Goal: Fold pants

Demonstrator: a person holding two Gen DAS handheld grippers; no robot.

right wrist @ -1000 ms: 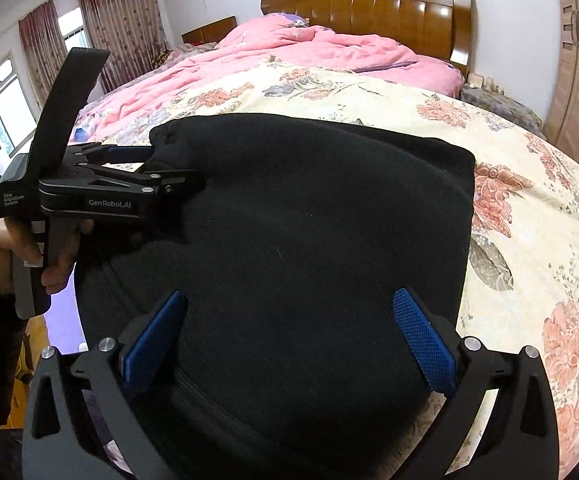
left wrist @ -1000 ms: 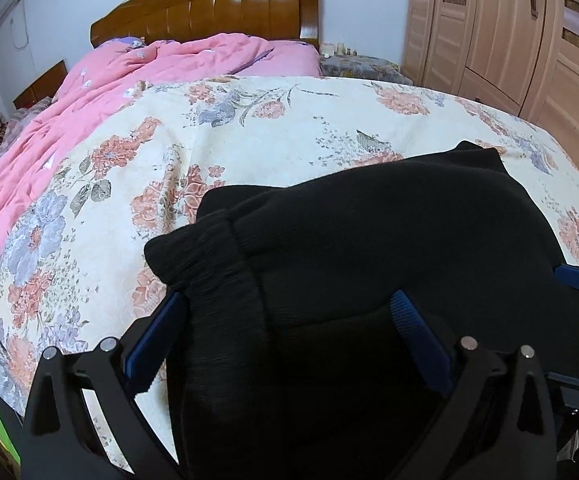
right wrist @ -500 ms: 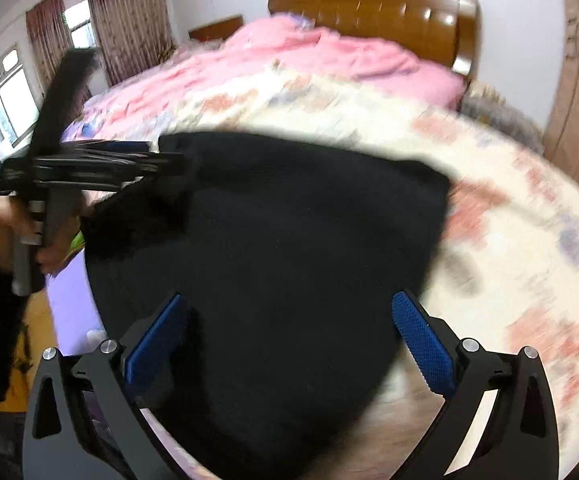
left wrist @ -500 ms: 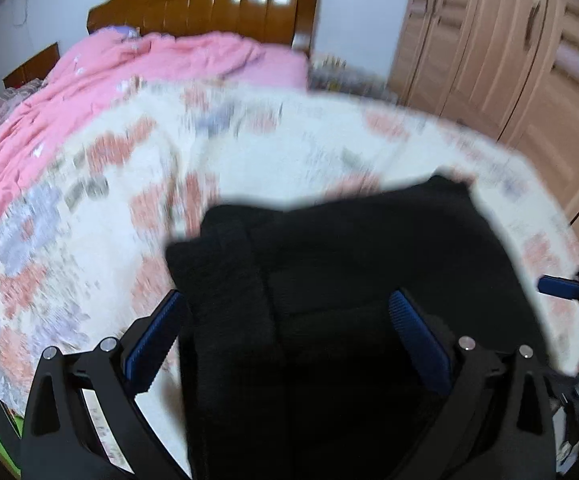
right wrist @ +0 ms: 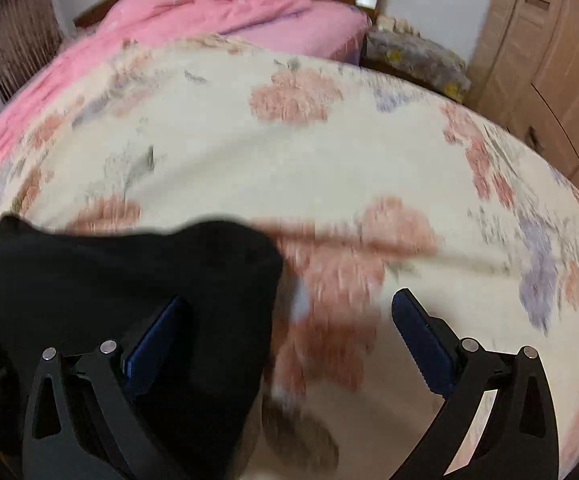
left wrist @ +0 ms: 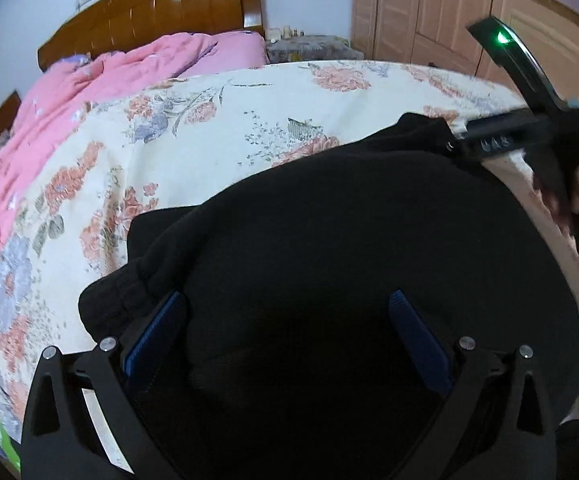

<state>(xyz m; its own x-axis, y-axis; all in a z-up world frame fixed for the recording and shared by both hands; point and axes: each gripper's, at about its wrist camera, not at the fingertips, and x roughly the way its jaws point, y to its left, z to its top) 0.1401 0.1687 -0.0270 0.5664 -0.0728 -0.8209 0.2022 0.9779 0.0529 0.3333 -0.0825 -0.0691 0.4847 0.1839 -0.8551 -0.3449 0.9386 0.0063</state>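
The black pants (left wrist: 329, 248) lie folded in a thick stack on the floral bedspread (left wrist: 193, 128). My left gripper (left wrist: 285, 336) is open, its blue pads wide apart low over the stack's near part. The right gripper's body (left wrist: 529, 136) shows at the stack's far right corner. In the right wrist view the right gripper (right wrist: 289, 340) is open, its left pad against the pants' corner (right wrist: 129, 272), its right pad over bare bedspread (right wrist: 369, 140). That view is motion-blurred.
A pink quilt (left wrist: 89, 92) is heaped along the bed's left side below a wooden headboard (left wrist: 153, 24). A wooden wardrobe (left wrist: 449, 12) stands on the right, with a cluttered nightstand (right wrist: 413, 60) beside the bed.
The right gripper has swung from over the stack's near middle to its far right corner, now facing mostly bare bedspread. The left gripper stays open over the stack, slightly turned.
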